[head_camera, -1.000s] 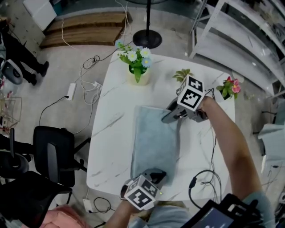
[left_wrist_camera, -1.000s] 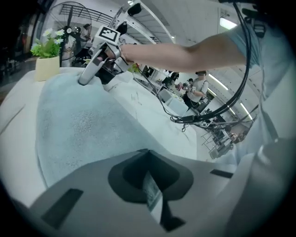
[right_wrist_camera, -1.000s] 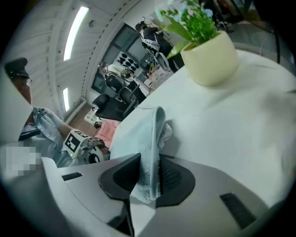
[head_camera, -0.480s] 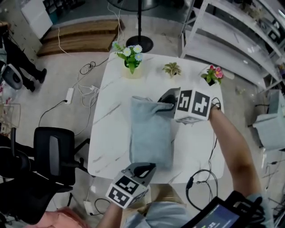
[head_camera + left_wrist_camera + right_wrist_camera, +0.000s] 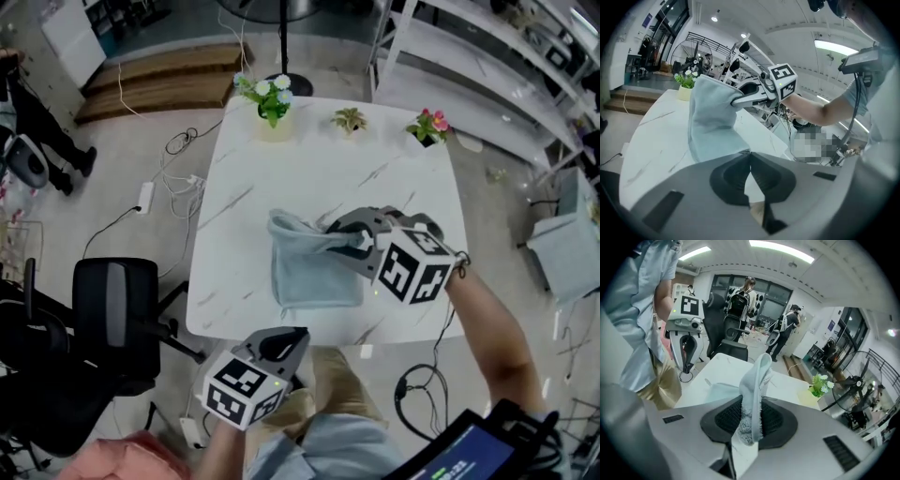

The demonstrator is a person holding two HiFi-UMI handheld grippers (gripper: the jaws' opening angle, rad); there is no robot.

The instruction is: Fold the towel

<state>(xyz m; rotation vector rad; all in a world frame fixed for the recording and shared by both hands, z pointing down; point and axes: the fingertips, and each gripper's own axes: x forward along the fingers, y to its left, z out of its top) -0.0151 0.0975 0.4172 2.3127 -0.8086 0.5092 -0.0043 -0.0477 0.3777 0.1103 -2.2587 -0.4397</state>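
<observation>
- The towel (image 5: 314, 267) lies on the near half of the table (image 5: 281, 159). Its far edge is lifted by the right gripper (image 5: 356, 240), which is clenched on a bunch of cloth.
- My judgement of the risk: the bunched pinch could slip free, or the fold could land skewed, since nothing pins the near edge.
- The left gripper (image 5: 284, 343) is closed on nothing, at the table's near edge.
- Count: one towel, one table, two grippers, three potted plants (image 5: 269, 99) along the far edge.
</observation>
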